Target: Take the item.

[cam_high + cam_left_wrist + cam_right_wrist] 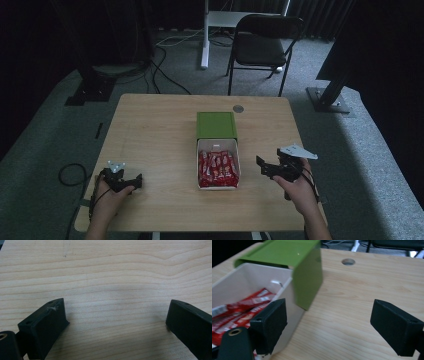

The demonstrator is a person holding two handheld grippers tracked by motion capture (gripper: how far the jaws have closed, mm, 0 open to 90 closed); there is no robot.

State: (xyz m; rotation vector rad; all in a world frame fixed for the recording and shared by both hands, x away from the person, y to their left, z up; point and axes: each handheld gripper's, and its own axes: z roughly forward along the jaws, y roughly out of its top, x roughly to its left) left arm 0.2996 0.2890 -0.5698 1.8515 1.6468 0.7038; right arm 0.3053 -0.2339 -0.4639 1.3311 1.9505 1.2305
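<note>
Resting low over the pale wood-grain table (112, 277), left black two-jaw gripper (122, 182) with jaws spread wide, nothing between them, probably waiting its turn. Off to its right, white rectangular tray of red wrapped snack bars (218, 169), pulled partly out of a green box sleeve (216, 124). Just beyond that tray's far wall, right black two-jaw gripper (267, 167), likewise spread and empty, angled toward it; tray wall (294, 305) close by its near jaw. Round hole (348, 262) farther ahead, nothing blocking.

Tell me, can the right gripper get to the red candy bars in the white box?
Probably yes. The right gripper hangs beside the white box with its jaws wide apart. The green lid is slid back, so the red candy bars lie uncovered, with bare table between.
</note>
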